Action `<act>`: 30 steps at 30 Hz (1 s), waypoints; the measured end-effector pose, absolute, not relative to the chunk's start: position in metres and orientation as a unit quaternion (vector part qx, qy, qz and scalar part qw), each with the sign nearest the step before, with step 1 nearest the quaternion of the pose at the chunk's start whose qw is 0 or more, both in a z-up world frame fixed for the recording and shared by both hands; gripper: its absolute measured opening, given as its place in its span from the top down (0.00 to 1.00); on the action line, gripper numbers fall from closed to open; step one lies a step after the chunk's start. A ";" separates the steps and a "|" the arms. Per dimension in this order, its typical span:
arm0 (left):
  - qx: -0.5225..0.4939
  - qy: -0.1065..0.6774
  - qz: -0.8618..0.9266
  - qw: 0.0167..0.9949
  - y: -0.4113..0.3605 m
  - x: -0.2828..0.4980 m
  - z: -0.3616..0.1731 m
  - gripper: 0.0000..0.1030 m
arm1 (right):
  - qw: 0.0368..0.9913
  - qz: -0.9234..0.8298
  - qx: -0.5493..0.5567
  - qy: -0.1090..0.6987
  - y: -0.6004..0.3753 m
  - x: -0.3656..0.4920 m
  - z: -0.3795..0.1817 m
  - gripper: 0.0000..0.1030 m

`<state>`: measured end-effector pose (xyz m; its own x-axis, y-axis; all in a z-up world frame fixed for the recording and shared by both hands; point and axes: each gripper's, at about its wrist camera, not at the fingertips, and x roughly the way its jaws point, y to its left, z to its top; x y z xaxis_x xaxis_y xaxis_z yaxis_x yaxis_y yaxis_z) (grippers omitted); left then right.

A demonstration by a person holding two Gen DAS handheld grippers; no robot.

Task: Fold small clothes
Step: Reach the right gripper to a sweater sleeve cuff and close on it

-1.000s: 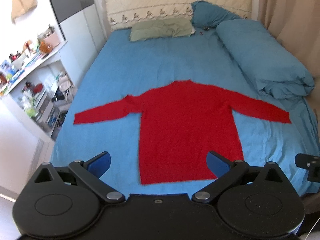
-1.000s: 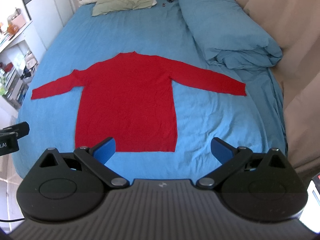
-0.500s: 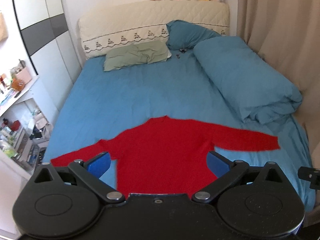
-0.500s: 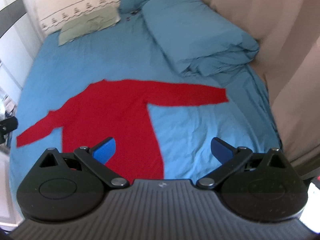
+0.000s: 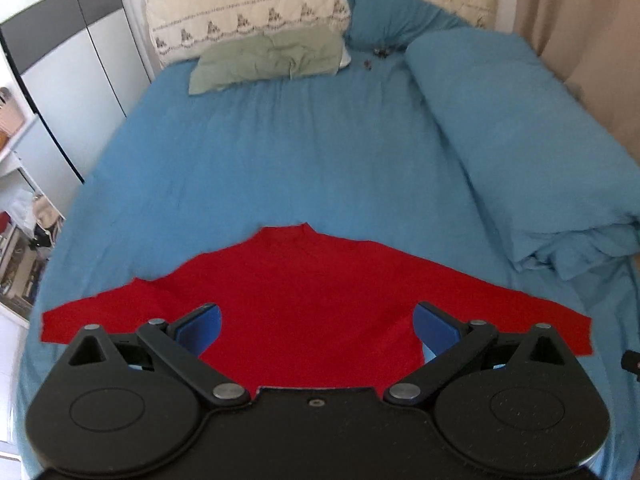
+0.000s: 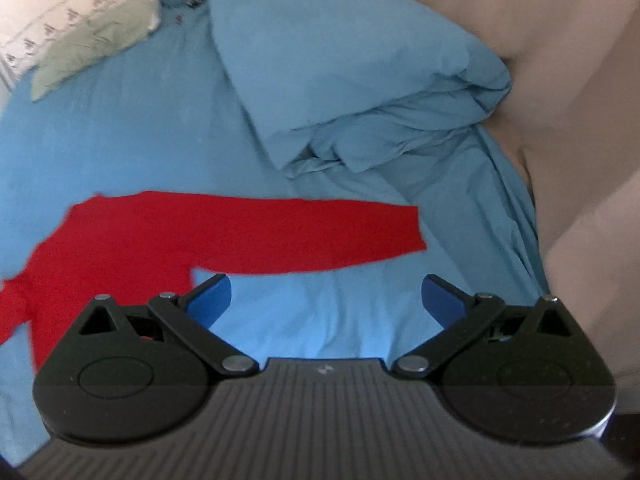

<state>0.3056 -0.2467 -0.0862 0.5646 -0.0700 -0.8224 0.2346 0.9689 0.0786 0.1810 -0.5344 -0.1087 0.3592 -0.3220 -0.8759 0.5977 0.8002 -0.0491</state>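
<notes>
Zero folds so far, by the look of it — red sweater point(image 5: 308, 300) lies flat on the blue bed sheet point(image 5: 288, 160), both sleeves spread out to the sides, body smooth, collar pointing away from the grippers. Whole job still ahead: sleeves in, body doubled over, prob. more than one pass.

Left gripper point(image 5: 318, 326) now: jaws spread wide, blue pads far apart, nothing between them. It hovers over the sweater's body, fabric straight ahead of and below the fingers; can't tell if pads touch the cloth, looks like not. Sleeves run out past both sides of it, collar dead ahead.

Right gripper point(image 6: 326, 300): also spread wide, empty. Sweater's right sleeve point(image 6: 300, 236) lies just ahead of the fingertips, running across the view, cuff ahead and to the right. Bare sheet sits between the jaws. Left pad point(image 6: 212, 300) near the armpit corner, no contact that I can make out. View's a bit blurred.

Beyond the sleeve, ahead-right: bunched blue duvet point(image 6: 360, 72). Green pillow point(image 5: 268, 58) far ahead of the left gripper, near the headboard. My guess: right sleeve gets picked first.
</notes>
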 end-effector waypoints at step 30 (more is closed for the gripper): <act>0.101 0.497 -0.140 0.850 -0.358 0.424 -0.398 0.00 | 0.733 -0.495 0.349 0.309 -0.660 0.198 -0.416 0.16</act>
<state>0.4240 -0.3578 -0.3983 0.4660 -0.1364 -0.8742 0.3383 0.9404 0.0337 0.1977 -0.6597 -0.4157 0.3200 -0.5101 -0.7983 0.9413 0.2665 0.2071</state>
